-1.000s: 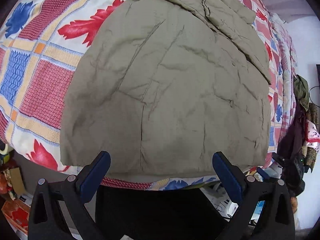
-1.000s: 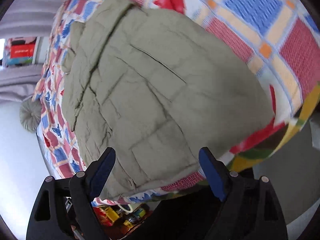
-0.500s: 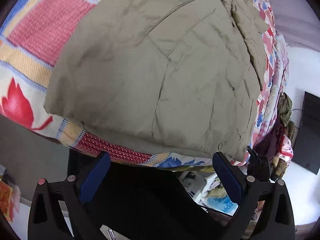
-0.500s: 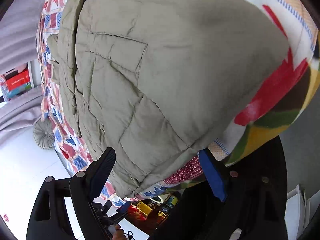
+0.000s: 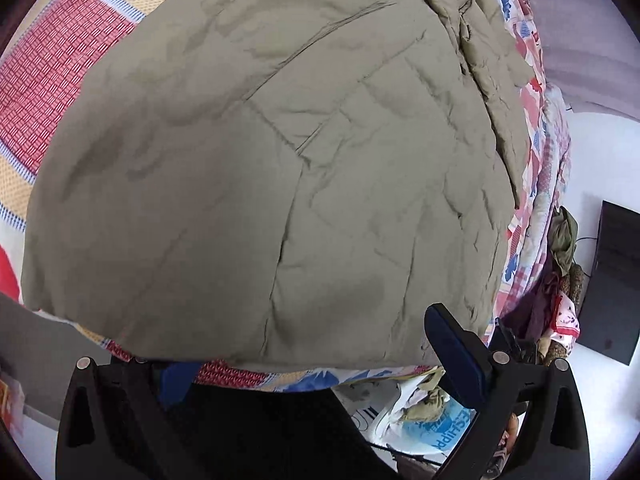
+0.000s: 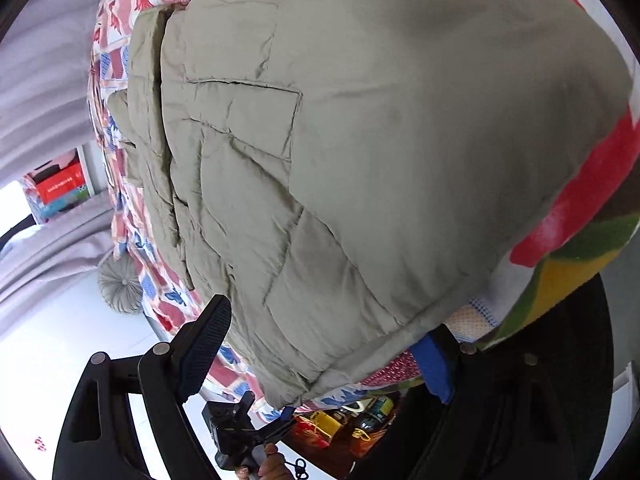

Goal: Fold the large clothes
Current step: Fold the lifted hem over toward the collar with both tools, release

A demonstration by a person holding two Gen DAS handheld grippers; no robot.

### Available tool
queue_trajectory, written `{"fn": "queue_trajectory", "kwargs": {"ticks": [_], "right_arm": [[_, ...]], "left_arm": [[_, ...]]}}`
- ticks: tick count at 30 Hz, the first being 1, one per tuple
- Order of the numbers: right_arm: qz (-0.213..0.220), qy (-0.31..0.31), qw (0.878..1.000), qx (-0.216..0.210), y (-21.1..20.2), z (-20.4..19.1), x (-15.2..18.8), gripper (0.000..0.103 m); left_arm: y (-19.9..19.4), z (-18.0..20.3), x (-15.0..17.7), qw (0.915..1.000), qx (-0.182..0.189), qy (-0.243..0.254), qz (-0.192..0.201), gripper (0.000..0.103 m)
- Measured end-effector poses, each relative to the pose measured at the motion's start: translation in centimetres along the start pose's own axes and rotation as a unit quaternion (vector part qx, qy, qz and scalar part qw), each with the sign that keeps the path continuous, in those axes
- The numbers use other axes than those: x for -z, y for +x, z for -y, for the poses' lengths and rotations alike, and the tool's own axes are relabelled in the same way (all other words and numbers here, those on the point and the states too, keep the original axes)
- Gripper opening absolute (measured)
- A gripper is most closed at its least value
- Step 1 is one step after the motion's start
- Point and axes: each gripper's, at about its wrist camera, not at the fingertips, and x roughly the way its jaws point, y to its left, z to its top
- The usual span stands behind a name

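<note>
An olive quilted jacket (image 5: 280, 168) lies spread flat on a bed covered by a red, blue and yellow patchwork blanket (image 5: 52, 80). Its near hem runs along the bed's front edge. My left gripper (image 5: 312, 364) stands open at that hem: its right finger (image 5: 452, 344) lies over the jacket's corner and its left finger sits below the bed's edge. In the right wrist view the same jacket (image 6: 380, 140) fills the frame. My right gripper (image 6: 320, 356) is open around the jacket's other hem corner, with its right finger (image 6: 434, 368) tucked under the blanket's edge.
Beneath the bed's edge lie a white bag with blue print (image 5: 432, 428) and bright packages (image 6: 328, 424). Clothes (image 5: 560, 264) hang beside a dark panel (image 5: 616, 280). A round grey cushion (image 6: 120, 284) and a curtain (image 6: 44, 80) are at the far side. A hand (image 6: 264, 468) holds the other gripper.
Both grippers have sunk and rolled, closing in on the jacket's near hem. The hem now sits between each pair of fingers. The jacket itself has not moved.
</note>
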Motion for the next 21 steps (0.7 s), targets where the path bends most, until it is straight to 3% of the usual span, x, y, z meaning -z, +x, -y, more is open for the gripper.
{"fn": "queue_trajectory", "kwargs": {"ticks": [2,3,5,7,10,13,21], "right_arm": [[-0.002,0.001,1.0,-0.006,0.3,-0.1,0.1,0.087],[-0.001,0.002,1.0,-0.005,0.5,-0.2,0.1,0.086],[-0.004,0.008,1.0,-0.006,0.5,0.1,0.0,0.068],[-0.004,0.013,1.0,-0.006,0.6,0.3,-0.1,0.054],[-0.002,0.005,1.0,0.01,0.5,0.1,-0.2,0.02],[-0.003,-0.021,1.0,0.013,0.1,-0.8,-0.1,0.015],[0.011,-0.114,0.993,0.02,-1.6,-6.1,-0.2,0.013]], "left_arm": [[0.1,0.4,-0.3,0.9999,-0.007,0.008,0.001,0.079],[0.1,0.5,-0.4,0.9999,-0.008,0.01,-0.001,0.074],[0.2,0.4,-0.6,0.9999,-0.006,0.013,-0.005,0.046],[-0.1,0.5,-0.8,0.9997,-0.01,0.02,-0.002,0.031],[-1.0,1.1,-0.8,0.9992,-0.021,0.033,0.011,0.023],[-2.2,2.5,-0.9,0.9978,-0.024,0.058,0.024,0.021],[-7.0,7.5,-2.7,0.9881,-0.013,0.127,0.085,0.021]]}}
